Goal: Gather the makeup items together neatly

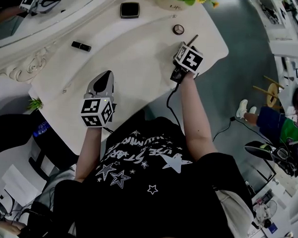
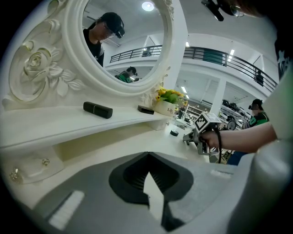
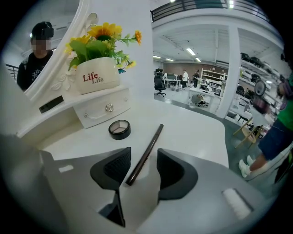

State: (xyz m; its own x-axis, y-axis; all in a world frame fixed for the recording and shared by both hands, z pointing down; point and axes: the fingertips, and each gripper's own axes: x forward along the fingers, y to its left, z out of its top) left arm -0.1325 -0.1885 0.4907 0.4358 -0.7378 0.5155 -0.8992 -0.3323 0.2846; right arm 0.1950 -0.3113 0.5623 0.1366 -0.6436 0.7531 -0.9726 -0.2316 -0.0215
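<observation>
White vanity bench (image 1: 141, 67) under an ornate mirror (image 2: 123, 41). Black lipstick tube (image 1: 81, 46) lies on the raised shelf, at ten o'clock of the left gripper (image 1: 107, 75), whose jaws are closed, tips meeting. Right gripper (image 3: 143, 160): jaws apart, straddling a dark eyeliner pencil (image 3: 151, 142) lying flat on the bench, not pressing it; round eyeshadow pot (image 3: 120, 129) nearby at eleven o'clock

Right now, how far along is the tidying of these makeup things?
Nothing looks gathered yet: the lipstick, square compact and round eyeshadow pot lie apart. In hand: the right gripper straddles the makeup pencil, jaws not yet touching it. The left gripper is shut and empty. All four items are left to bring together.
</observation>
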